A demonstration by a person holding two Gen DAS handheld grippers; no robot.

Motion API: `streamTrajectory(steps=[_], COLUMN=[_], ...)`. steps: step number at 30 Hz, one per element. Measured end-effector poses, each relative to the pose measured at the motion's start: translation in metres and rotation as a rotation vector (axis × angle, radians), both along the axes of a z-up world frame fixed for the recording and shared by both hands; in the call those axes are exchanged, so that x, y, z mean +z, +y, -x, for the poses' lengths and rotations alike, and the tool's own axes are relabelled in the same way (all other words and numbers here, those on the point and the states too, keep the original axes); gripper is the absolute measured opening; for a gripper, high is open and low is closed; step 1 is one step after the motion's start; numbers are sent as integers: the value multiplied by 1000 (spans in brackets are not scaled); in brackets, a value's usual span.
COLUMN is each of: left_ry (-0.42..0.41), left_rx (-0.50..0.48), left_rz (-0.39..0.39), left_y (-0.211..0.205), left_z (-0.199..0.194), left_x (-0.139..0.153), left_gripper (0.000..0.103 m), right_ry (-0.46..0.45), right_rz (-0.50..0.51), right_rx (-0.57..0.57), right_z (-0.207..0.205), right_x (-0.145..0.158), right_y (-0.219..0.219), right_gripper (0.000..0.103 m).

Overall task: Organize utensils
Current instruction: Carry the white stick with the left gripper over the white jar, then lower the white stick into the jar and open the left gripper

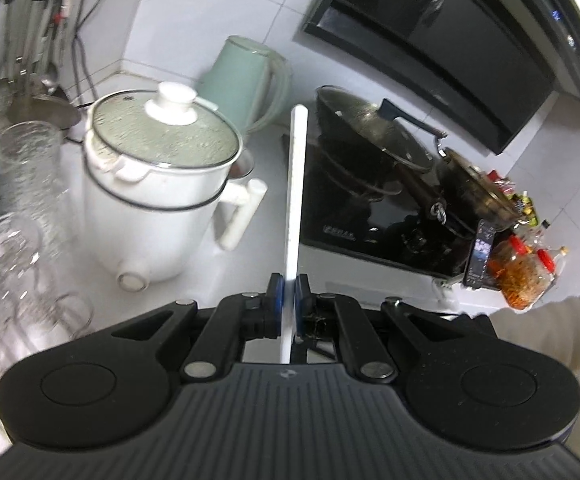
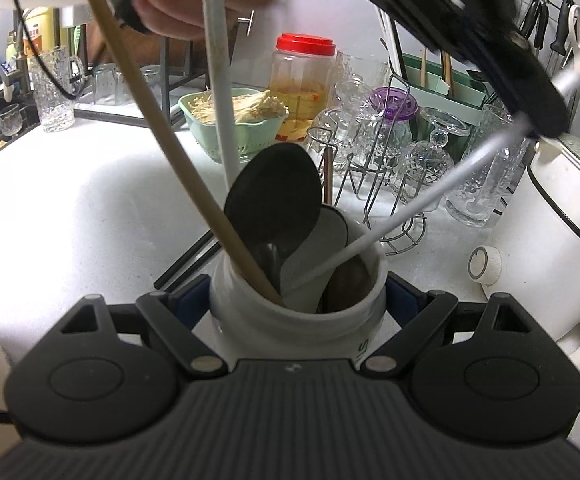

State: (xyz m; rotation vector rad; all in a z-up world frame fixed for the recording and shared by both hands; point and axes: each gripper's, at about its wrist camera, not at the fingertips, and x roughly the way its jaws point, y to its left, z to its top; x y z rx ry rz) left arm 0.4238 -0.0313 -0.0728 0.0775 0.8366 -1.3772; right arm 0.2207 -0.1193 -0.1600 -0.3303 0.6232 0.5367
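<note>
Your white holder (image 2: 250, 312) looks glossy ceramic; its long stick (image 2: 194, 184) plain wood, the big spoon (image 2: 274, 200) matt black. Cut glassware (image 2: 422, 160) sparkles on the speckled, matt surface (image 2: 70, 208).

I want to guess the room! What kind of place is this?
Most likely a home kitchen: there is a stove with a pan, a white cooking pot, and drinking glasses drying on a rack.

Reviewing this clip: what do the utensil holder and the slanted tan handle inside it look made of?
Utensil holder: probably glazed ceramic or glossy plastic; its white, smooth rim is thick and rounded with a soft sheen. Tan handle: likely wood or bamboo; matte, light-brown, round shaft without shine.
</note>
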Motion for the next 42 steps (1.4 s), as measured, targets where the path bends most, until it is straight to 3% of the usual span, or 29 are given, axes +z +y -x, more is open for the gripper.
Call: streamTrajectory(steps=[10,17,21,25,27,29,35,42], left_ry=[12,57,60,67,77,87,65,77], left_rx=[49,76,102,149,183,234,353,473], left_rz=[-147,-301,-336,-345,-344,-341,-329,-279], left_y=[22,18,17,17,20,25,42,61], left_z=[32,39,40,41,40,37,40,41], left_x=[13,0,-2,0,3,7,25,34], left_gripper=[7,7,7,7,15,44,50,50], right_ry=[-18,-9,-13,-12,-12,-14,-16,-20], right_rz=[-13,1,-6,-6,-6,-8,-12,-10], right_rx=[-15,-25,-21,-15,-12,-10,-13,1], right_z=[2,0,-1,-3,-3,-3,-2,-2], right_x=[-3,-1,-2,-2,-2,-2,-3,-3], right_y=[1,3,0,-1,0,-1,1,-1], right_gripper=[92,92,92,92,92,92,92,92])
